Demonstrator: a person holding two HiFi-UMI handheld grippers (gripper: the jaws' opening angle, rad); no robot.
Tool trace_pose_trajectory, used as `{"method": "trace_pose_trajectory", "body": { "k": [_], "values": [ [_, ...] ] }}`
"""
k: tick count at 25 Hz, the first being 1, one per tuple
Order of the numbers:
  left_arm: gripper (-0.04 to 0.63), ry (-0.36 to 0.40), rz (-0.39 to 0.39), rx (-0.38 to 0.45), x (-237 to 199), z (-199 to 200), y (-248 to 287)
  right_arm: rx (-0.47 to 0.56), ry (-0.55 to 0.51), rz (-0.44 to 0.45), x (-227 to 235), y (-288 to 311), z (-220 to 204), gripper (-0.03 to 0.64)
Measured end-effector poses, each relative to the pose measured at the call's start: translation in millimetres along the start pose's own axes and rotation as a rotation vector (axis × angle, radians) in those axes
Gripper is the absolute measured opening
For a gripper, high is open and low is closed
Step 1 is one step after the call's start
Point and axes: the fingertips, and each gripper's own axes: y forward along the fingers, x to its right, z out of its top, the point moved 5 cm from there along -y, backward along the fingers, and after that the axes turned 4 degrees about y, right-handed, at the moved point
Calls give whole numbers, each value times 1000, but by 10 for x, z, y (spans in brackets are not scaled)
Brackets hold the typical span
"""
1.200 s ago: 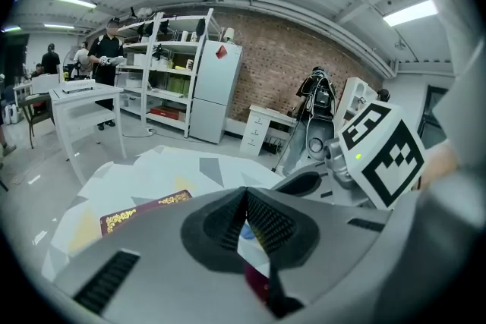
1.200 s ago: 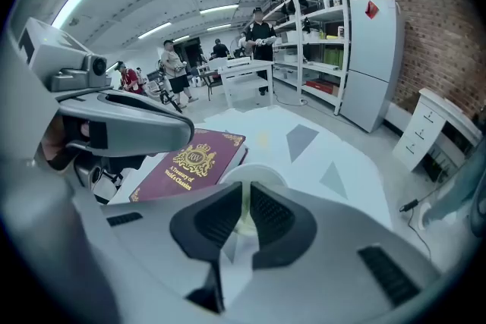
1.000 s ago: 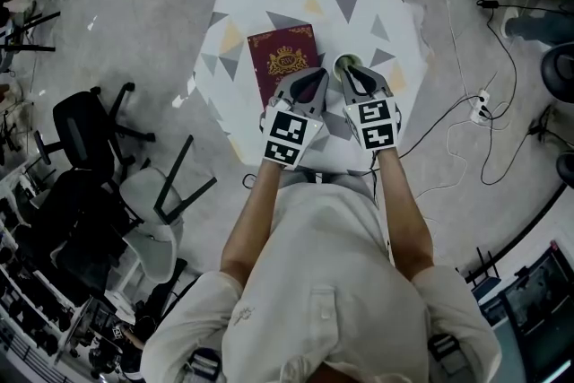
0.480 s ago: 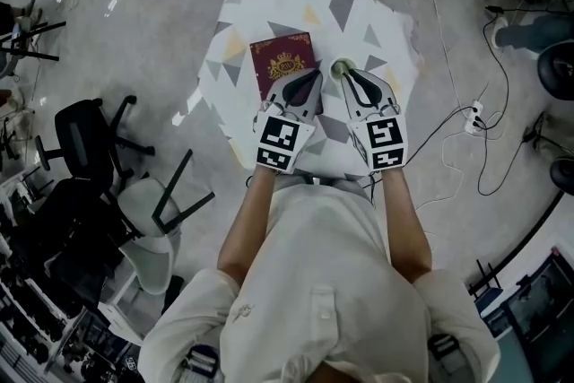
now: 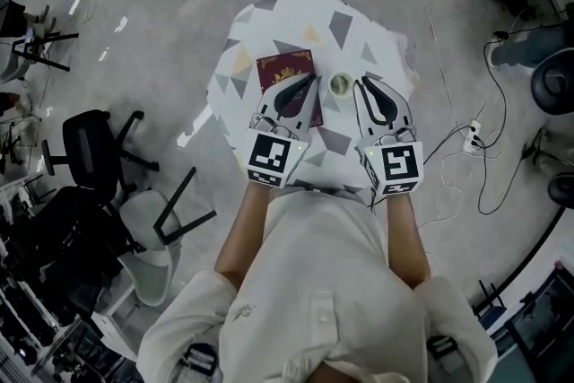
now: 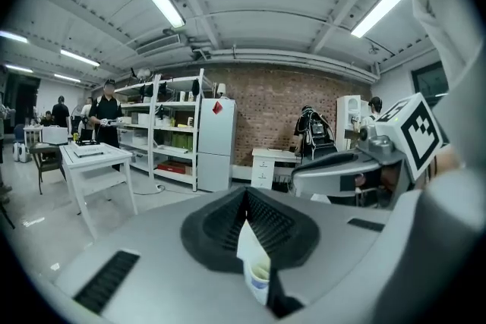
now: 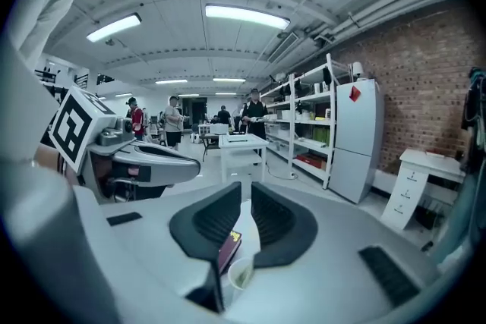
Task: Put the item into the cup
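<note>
At the left of the table (image 5: 359, 22), the left gripper (image 5: 308, 78) (image 6: 244, 197) hangs over the lower right part of a dark red booklet (image 5: 280, 67), its jaws drawn together at the tips and gripping nothing. Just right of the booklet stands the cup (image 5: 340, 85) (image 6: 258, 281), with a small greenish item inside it. Right of the cup, the right gripper (image 5: 366, 83) (image 7: 244, 193) holds its jaws a narrow slit apart, empty; the cup (image 7: 240, 273) and the booklet (image 7: 228, 248) show through the slit. Bare cloth lies beyond the booklet and cup up to the far edge. Chairs (image 5: 90, 139) crowd the floor at left; cables (image 5: 473, 112) trail at right.
</note>
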Motion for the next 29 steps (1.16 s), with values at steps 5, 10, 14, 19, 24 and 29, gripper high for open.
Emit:
{"method": "trace_pose_trajectory", "body": {
  "k": [5, 10, 14, 19, 24, 29],
  "values": [
    [14, 43, 25, 54, 32, 241, -140, 40, -41, -29, 7, -179, 221, 32],
    [14, 64, 36, 116, 73, 446, -249, 93, -70, -26, -15, -314, 432, 32],
    [14, 77, 42, 136, 86, 546, -289, 128, -80, -23, -30, -372, 552, 32],
    [14, 109, 53, 191, 101, 729, -339, 170, -103, -18, -58, -450, 716, 32],
    [14, 122, 66, 201, 157, 812, -381, 191, -103, -8, -47, -517, 775, 32],
    [14, 123, 78, 207, 218, 845, -423, 201, -101, 4, -52, -587, 798, 32]
  ]
}}
